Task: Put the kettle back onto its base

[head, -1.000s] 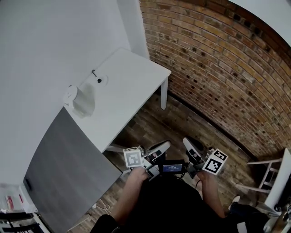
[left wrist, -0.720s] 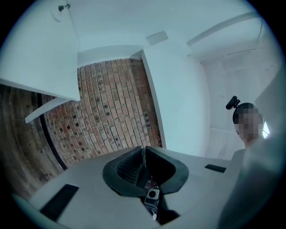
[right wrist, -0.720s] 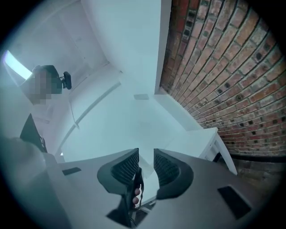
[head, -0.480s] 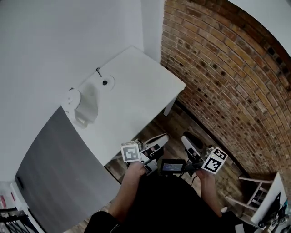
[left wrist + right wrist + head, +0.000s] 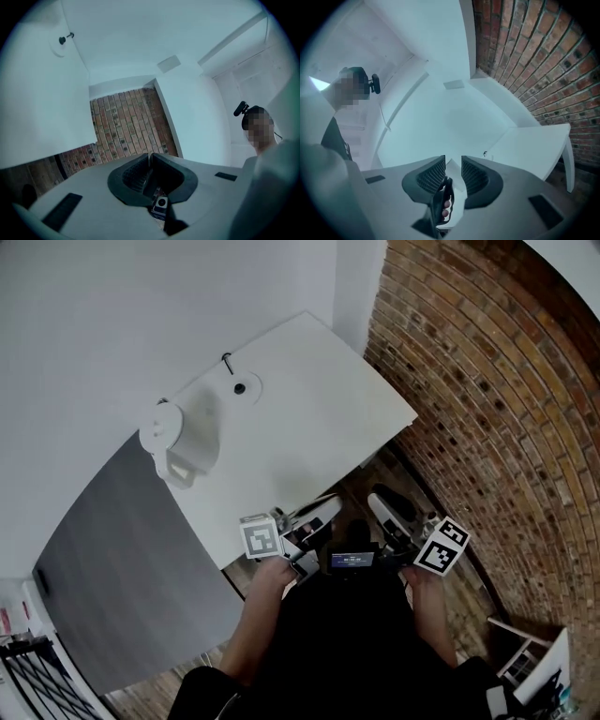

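The white kettle (image 5: 190, 435) stands on the white table (image 5: 319, 418), close to the wall-side edge and off its base (image 5: 241, 388). The base is a round white disc with a dark centre spot. It lies bare on the tabletop just beside the kettle. A small black piece (image 5: 226, 361), perhaps a cable end, sits next to the base by the wall.

Both grippers hang in front of the person's body, beyond the near table edge and well apart from the kettle. The left gripper (image 5: 330, 503) is clenched. In the left gripper view its 2 jaws meet tip to tip with nothing caught between them. The right gripper (image 5: 377, 502) is released. In the right gripper view its 2 jaws stand a little apart, and only the table and wall show through the gap. A brick wall (image 5: 487, 381) runs along the right.
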### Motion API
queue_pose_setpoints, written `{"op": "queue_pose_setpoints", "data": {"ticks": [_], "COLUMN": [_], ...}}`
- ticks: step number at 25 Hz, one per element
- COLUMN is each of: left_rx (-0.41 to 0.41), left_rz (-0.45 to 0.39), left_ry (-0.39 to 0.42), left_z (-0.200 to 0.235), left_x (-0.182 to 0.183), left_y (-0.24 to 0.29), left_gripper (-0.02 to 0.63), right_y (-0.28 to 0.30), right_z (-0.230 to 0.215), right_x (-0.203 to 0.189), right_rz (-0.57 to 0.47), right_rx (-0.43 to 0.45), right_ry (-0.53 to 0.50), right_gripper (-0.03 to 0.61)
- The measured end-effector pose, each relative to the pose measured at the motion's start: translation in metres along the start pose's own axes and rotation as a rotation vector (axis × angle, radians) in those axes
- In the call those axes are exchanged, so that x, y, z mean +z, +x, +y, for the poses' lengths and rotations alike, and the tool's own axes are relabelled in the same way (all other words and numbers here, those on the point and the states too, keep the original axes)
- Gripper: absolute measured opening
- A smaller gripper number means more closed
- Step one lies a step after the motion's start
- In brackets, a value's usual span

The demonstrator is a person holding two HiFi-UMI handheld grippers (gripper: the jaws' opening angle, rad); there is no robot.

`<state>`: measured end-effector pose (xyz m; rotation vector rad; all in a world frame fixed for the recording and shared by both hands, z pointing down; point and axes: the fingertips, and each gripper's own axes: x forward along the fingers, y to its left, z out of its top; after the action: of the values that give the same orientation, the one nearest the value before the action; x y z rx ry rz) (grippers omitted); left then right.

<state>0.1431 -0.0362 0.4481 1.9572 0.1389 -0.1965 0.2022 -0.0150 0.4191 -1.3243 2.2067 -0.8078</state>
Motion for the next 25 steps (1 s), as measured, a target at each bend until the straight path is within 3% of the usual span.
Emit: {"op": "queue_pose_setpoints", "data": {"ticks": [10,16,25], "left_rx": [0.134,0.211,0.316], "left_rz": [-0.218,-0.297,-0.462], "left_ry": [0.093,0.108,0.142], "left_z": [0.021,0.031,0.035], "left_x": [0.075,0.085,0.091], "left_y": [0.024,0.036,0.022], "left_gripper": [0.041,0.041,0.041], "right_y": [0.076,0.098,0.117], "right_z": [-0.053,-0.080,-0.083], "right_x": [0.063,0.076,0.066], "right_rz": [0.106,0.173,0.304], "right_rx": [0.221,0.312,0.431], "right_ry": [0.039,0.084,0.126], "right_gripper": [0.091,0.091,0.091]}}
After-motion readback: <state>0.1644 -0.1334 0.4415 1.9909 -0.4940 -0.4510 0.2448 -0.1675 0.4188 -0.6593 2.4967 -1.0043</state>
